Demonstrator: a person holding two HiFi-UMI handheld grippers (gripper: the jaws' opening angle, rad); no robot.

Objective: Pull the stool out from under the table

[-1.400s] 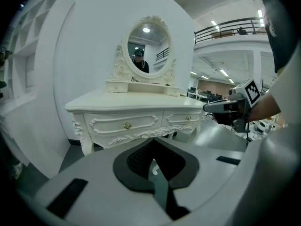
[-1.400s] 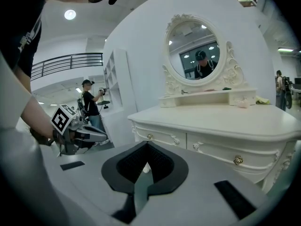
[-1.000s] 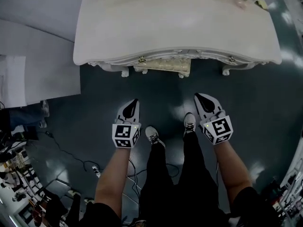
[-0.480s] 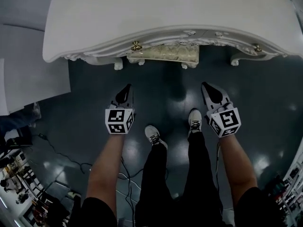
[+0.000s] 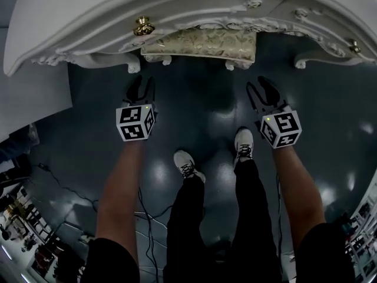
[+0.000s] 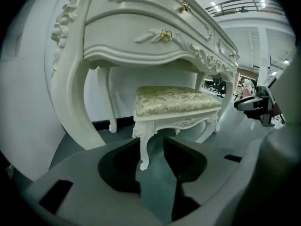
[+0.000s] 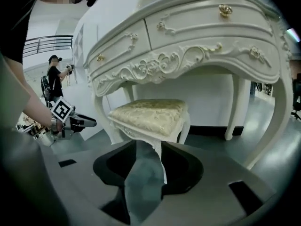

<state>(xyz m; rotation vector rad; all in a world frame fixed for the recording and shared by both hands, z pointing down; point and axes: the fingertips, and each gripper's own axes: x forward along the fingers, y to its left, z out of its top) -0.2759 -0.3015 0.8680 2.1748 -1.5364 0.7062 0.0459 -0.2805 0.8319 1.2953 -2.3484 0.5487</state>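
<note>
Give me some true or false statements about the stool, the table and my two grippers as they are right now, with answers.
1. The stool stands tucked under the table. True.
2. The left gripper is clamped on a stool leg. False: its jaws are opening with nothing between them, and it is short of the stool.
3. The right gripper grips the stool's seat. False: its jaws are opening too, empty, and apart from the stool.
4. The stool is upholstered in patterned pale gold fabric. True.
</note>
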